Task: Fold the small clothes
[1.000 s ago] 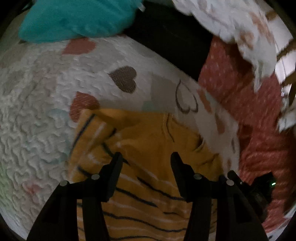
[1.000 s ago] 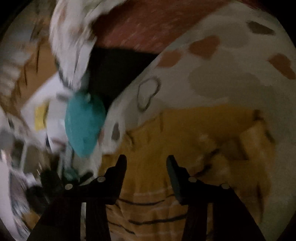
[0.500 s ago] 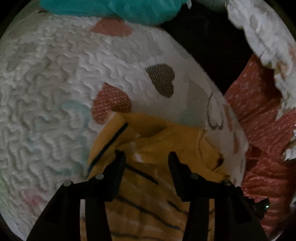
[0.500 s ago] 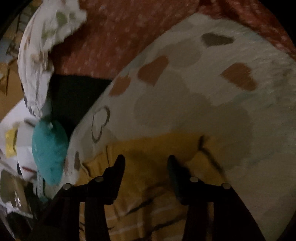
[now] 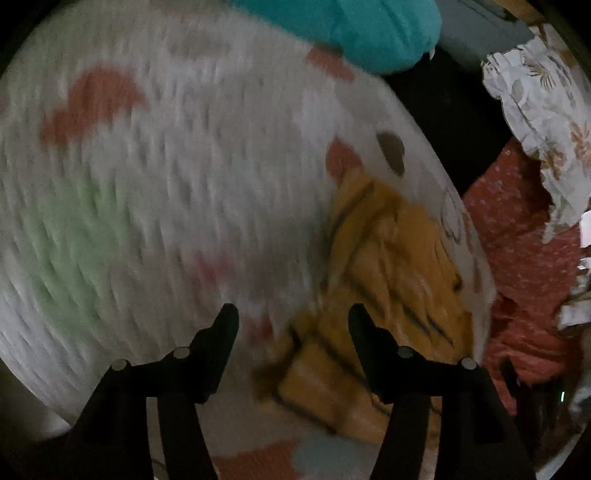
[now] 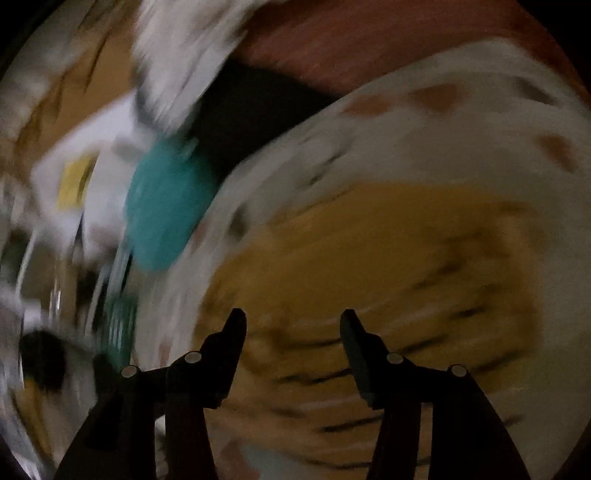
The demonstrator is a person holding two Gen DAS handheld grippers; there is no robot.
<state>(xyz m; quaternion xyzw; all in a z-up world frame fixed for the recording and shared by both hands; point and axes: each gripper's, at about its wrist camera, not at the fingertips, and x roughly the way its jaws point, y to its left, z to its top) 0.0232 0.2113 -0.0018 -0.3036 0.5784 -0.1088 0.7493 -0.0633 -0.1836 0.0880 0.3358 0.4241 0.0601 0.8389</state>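
A small yellow garment with dark and white stripes (image 5: 391, 280) lies on a white quilted cover with heart shapes (image 5: 166, 184). In the left wrist view it sits to the right of my left gripper (image 5: 293, 314), which is open and empty over the cover at the garment's left edge. In the right wrist view the garment (image 6: 388, 266) spreads out ahead of my right gripper (image 6: 293, 317), which is open and empty above its striped part. Both views are blurred by motion.
A teal cloth (image 5: 369, 33) lies at the cover's far edge, also in the right wrist view (image 6: 166, 210). A red dotted fabric (image 5: 524, 266) and a white floral fabric (image 5: 546, 110) lie to the right. A dark gap (image 5: 454, 110) lies beyond the cover.
My left gripper has swung left, off the garment and over the bare cover. My right gripper has swung back so the teal cloth and clutter show again. Both stay open.
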